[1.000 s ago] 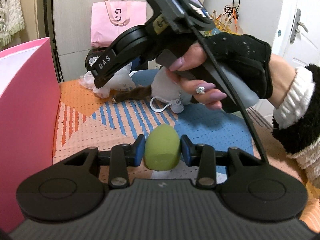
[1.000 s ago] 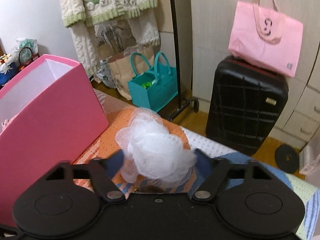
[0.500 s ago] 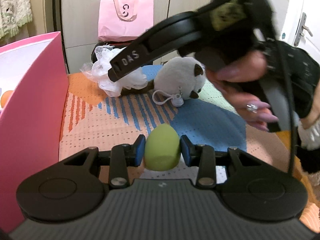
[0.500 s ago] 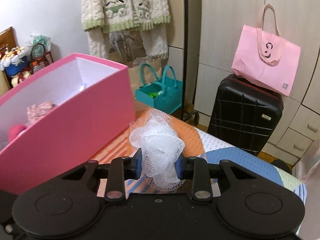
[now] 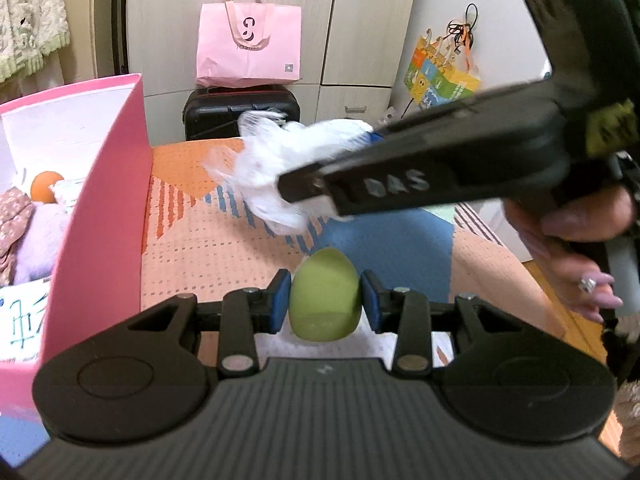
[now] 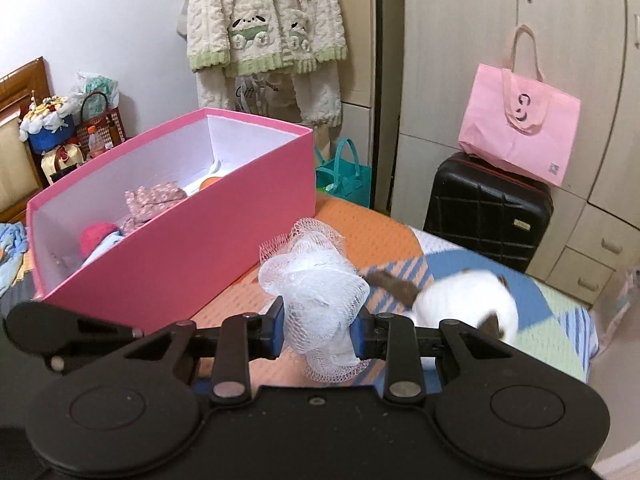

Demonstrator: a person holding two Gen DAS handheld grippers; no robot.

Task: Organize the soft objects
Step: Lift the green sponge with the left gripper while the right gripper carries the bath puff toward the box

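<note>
My left gripper (image 5: 325, 306) is shut on a green egg-shaped sponge (image 5: 324, 296), held above the patterned bedspread (image 5: 224, 240). My right gripper (image 6: 320, 330) is shut on a white mesh bath pouf (image 6: 316, 284), lifted above the bed; the pouf also shows in the left wrist view (image 5: 276, 180), where the right gripper (image 5: 304, 188) reaches in from the right. The open pink box (image 6: 224, 232) stands on the left with soft things inside (image 6: 152, 204); it also shows in the left wrist view (image 5: 100, 208). A white and brown plush toy (image 6: 464, 300) lies on the bed to the right.
A black suitcase (image 6: 488, 208) with a pink tote bag (image 6: 520, 136) on it stands past the bed's far edge. A teal bag (image 6: 344, 176) sits on the floor behind the box. A knitted sweater (image 6: 264, 20) hangs on the wardrobe.
My right gripper has lifted the pouf off the bed and carried it up and left toward the pink box. The plush toy has come into the right wrist view. My left gripper keeps holding the sponge.
</note>
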